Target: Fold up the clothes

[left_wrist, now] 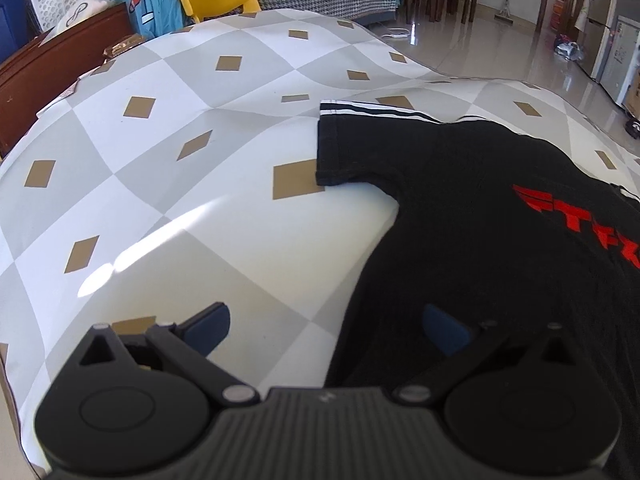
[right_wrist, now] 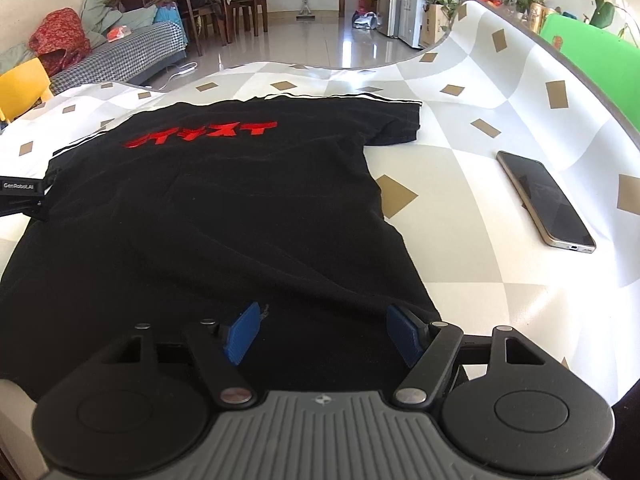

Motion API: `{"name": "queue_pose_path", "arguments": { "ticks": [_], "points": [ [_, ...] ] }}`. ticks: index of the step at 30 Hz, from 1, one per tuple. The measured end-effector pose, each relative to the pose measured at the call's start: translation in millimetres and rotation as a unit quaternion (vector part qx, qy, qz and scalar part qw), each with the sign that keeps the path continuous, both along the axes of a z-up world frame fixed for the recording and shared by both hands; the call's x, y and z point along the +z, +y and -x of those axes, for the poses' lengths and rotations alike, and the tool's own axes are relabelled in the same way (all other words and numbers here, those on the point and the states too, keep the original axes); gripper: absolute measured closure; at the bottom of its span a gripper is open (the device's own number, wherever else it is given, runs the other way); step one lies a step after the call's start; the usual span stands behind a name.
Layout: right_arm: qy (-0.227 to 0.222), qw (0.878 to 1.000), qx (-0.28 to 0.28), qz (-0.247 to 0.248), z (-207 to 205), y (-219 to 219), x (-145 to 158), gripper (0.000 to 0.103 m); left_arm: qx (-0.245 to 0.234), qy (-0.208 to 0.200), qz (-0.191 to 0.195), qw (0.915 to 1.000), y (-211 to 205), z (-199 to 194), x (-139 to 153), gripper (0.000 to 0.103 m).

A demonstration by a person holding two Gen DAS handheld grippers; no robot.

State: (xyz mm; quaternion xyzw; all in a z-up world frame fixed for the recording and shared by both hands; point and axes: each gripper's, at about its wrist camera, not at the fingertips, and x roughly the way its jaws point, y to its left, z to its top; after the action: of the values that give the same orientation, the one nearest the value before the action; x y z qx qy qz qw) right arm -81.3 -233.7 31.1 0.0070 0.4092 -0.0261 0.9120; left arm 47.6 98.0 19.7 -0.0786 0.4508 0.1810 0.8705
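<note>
From the left wrist: one black T-shirt (left_wrist: pixel 480 220) lies flat on the checked tabletop (left_wrist: pixel 180 208) — the left gripper (left_wrist: pixel 326 330) has its two fingers wide apart, holding nothing. From the right wrist: one phone (right_wrist: pixel 546 200) beside the shirt — the right gripper (right_wrist: pixel 326 334) gapes over its hem, empty.

Black T-shirt (right_wrist: pixel 224 208) with red print lies flat, unfolded.

Both tools look alike — the left gripper (left_wrist: pixel 326 330) and right gripper (right_wrist: pixel 324 330) have black linkage arms, silver pivot screws, round black housings, a ribbed grey body (small emblem centred) and blue-padded fingers (right_wrist: pixel 242 332).
</note>
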Motion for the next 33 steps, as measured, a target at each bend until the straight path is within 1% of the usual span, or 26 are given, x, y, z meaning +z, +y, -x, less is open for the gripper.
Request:
{"name": "queue_pose_path", "arguments": {
  "ticks": [3, 9, 16, 21, 27, 33],
  "points": [
    [0.003, 1.000, 0.012, -0.007, 2, 4, 0, 0.034, -0.033, 0.001, 0.000, 0.9995, -19, 14, 0, 0.000],
    [-0.008, 0.999, 0.038, 0.018, 6, 17, 0, 0.034, -0.089, 0.008, -0.004, 0.9960, -52, 40, -2, 0.000],
    [0.012, 0.998, 0.050, 0.031, 9, 29, -10, 0.034, -0.145, 0.022, -0.019, 0.9890, -80, 59, -9, 0.000],
    [0.020, 0.998, 0.046, 0.023, 12, 28, -14, 0.034, -0.167, 0.025, -0.020, 0.9854, -89, 72, -12, 0.000],
    [0.028, 0.999, 0.044, 0.015, 15, 25, -15, 0.033, -0.176, 0.032, 0.005, 0.9839, -91, 86, -13, 0.000],
    [0.037, 0.998, 0.046, 0.013, 19, 23, -14, 0.032, -0.189, 0.038, 0.005, 0.9812, -95, 98, -13, 0.000]
  ]
}}
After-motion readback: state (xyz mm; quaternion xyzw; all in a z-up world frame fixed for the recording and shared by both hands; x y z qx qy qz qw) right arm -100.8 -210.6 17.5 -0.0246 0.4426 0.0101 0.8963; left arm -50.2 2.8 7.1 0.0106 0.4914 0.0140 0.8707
